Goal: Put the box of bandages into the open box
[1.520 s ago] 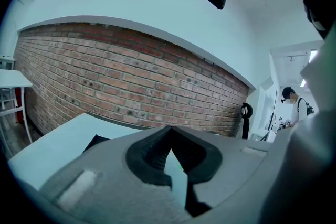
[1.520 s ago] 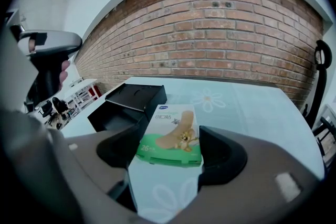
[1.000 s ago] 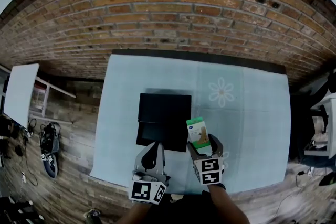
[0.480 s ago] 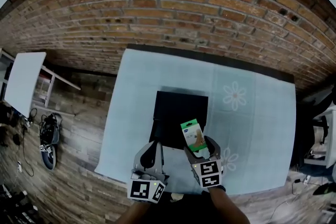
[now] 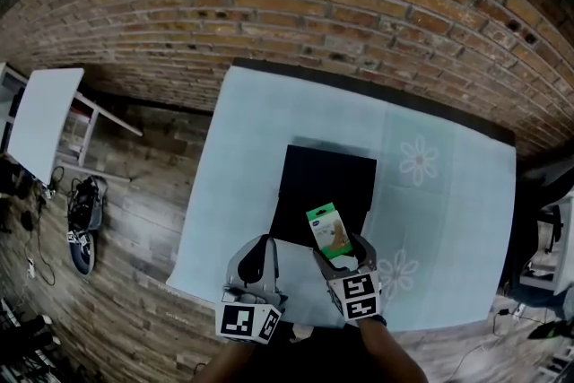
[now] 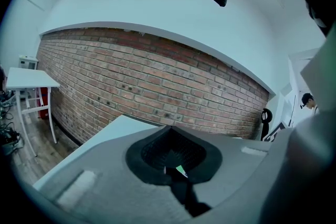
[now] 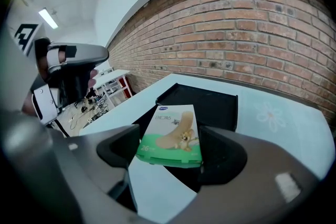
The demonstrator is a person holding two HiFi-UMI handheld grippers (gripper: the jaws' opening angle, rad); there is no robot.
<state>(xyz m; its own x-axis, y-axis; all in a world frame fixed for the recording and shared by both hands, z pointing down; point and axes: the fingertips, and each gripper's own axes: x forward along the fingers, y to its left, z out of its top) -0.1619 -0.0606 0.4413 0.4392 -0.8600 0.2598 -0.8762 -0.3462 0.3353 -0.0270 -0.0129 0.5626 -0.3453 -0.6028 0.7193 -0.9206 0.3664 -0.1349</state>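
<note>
Two hand-held grippers hang over the near edge of a table draped in a pale blue cloth (image 5: 260, 148). The right gripper (image 5: 343, 254) pinches a flat green-and-white cardboard box of bandages (image 5: 325, 229) between widely parted jaws, while the left gripper (image 5: 257, 245), just beside it, has its jaws pressed together on nothing. Only the head view takes in the whole table, the red brick wall (image 5: 296, 4) along its far edge, the wooden plank floor (image 5: 143, 193) and a white side table (image 5: 40, 126) well off to the left. Only the right gripper view brings out the face of the box of bandages: a blue logo at the far end, a tan plaster strip with a small cartoon animal, and a green band with white numerals at the near end. The left gripper view alone catches a person (image 6: 307, 101) at the far right. The box of bandages is held clear of the cloth, its far end over the near rim of the shallow, open black box (image 5: 327, 175), which lies flat near the middle of the table. Bare cloth shows to the left, beyond and to the right of that open black box, widest towards the white flower prints (image 5: 419, 161) on the right, and it sits well apart from the wall-side edge.
</note>
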